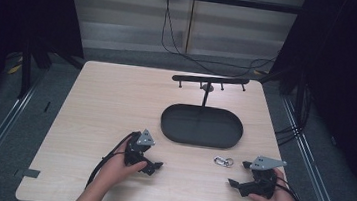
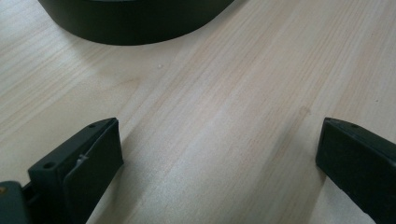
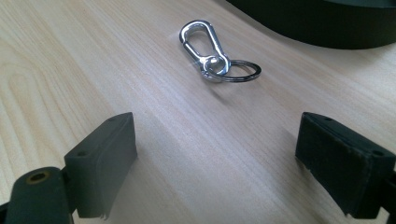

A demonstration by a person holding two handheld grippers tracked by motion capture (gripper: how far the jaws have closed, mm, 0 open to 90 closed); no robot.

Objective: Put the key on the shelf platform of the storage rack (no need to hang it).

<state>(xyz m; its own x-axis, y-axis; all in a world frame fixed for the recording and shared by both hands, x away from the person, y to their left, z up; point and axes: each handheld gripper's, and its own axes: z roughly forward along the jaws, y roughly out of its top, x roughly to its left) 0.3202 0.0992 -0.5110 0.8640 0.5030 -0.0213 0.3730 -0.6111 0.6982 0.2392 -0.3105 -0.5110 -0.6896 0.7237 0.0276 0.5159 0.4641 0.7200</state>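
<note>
Jaws of the right gripper (image 3: 215,158) are seen spread wide in the right gripper view, with nothing but bare wood between the black pads (image 3: 109,161). Ahead of them, apart from both pads, a small silver metal snap hook with a thin key ring attached (image 3: 210,53) is laid flat on the light wooden table (image 3: 70,70). In the high view the same snap hook (image 1: 223,161) is found just beside the near rim of the black oval tray (image 1: 201,126), between the two grippers and nearer to the right gripper (image 1: 245,177), which is held low over the table by the person's right hand (image 1: 279,199).

Jaws of the left gripper (image 2: 217,158) are likewise held wide apart in the left gripper view, and nothing is gripped between them; only table grain is seen there, with the dark wall of the tray (image 2: 135,23) farther off. In the high view the left gripper (image 1: 152,165) is held by the left hand (image 1: 119,167) near the front of the table, left of the tray. From the tray's far side a thin black stand with a crossbar and small pegs (image 1: 209,81) rises.
</note>
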